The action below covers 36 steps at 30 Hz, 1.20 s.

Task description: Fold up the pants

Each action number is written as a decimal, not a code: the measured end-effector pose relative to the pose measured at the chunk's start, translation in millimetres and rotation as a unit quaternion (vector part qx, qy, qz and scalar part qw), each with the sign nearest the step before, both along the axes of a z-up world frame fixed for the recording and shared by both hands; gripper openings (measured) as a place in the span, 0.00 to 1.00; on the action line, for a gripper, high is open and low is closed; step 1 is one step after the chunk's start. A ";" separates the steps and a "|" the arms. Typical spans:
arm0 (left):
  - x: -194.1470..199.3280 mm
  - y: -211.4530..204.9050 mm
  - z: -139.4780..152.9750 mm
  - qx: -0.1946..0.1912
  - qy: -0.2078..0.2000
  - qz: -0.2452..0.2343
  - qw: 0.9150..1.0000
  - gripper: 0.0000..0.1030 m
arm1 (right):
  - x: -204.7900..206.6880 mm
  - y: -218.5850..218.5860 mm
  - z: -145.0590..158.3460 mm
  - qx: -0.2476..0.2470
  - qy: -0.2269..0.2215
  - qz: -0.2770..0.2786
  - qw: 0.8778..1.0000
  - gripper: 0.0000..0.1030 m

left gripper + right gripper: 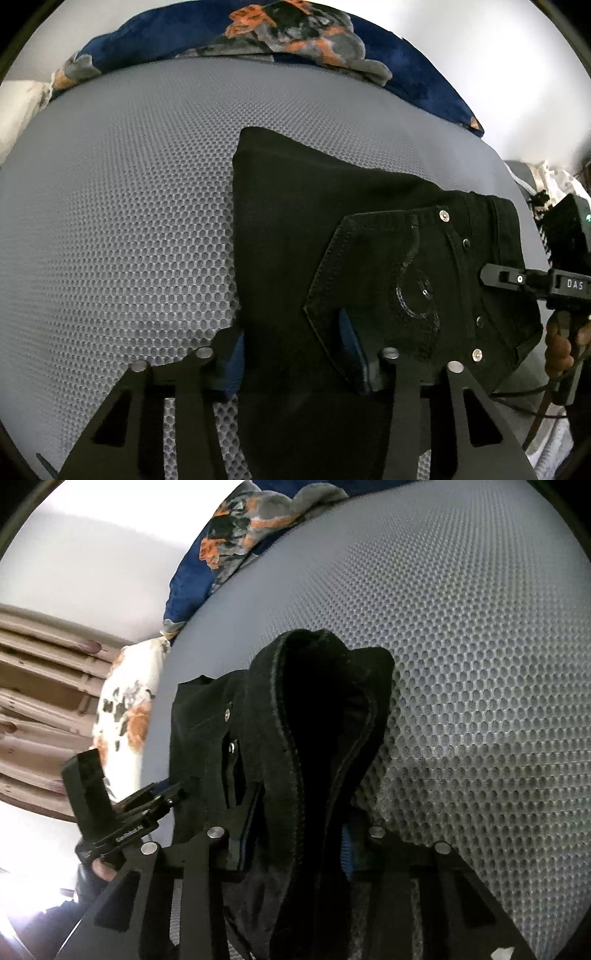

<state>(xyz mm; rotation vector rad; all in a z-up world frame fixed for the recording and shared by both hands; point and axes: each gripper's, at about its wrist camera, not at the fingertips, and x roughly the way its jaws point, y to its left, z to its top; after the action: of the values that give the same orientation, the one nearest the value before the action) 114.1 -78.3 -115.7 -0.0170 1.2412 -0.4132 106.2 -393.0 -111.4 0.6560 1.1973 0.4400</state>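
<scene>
Black pants (332, 229) lie folded on a grey honeycomb-mesh mattress (118, 206), back pocket with a sequin swirl and rivets facing up. My left gripper (295, 354) straddles the near edge of the pants with fabric between its blue pads, and looks closed on it. My right gripper (495, 277) shows at the waistband on the right. In the right wrist view the right gripper (295, 834) is shut on a bunched, lifted fold of the pants (317, 709) near a seam. The left gripper (162, 797) shows at the pants' left edge.
A blue blanket with orange and grey print (295, 33) lies along the mattress's far edge. A floral pillow (125, 716) sits off the mattress beside striped curtains (37, 701). The mattress extends left in the left wrist view and right in the right wrist view (480, 646).
</scene>
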 end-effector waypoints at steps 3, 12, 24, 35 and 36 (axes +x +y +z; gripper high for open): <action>-2.2 2.7 2.7 0.001 -0.004 0.004 1.000 0.34 | -0.2 8.8 8.7 -0.022 -0.001 -0.006 1.000 0.29; -11.2 7.1 17.3 0.009 -0.024 0.006 1.000 0.15 | -8.0 28.4 41.5 -0.050 -0.034 -0.018 0.998 0.21; -15.6 15.5 50.7 -0.007 -0.050 0.013 0.999 0.13 | -1.8 48.3 68.0 -0.051 -0.056 -0.020 0.997 0.20; 11.8 25.2 63.8 -0.006 -0.067 0.020 0.998 0.13 | 30.8 58.0 82.8 -0.057 -0.073 -0.012 0.996 0.20; 14.9 25.3 63.4 -0.006 -0.067 0.021 0.998 0.13 | 34.8 58.2 83.0 -0.058 -0.073 -0.012 0.996 0.20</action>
<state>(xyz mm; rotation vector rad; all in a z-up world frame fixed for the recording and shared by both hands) 129.1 -53.0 -52.3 -0.0244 1.1043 -0.3797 141.0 -334.8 -28.5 0.5295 1.0670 0.3878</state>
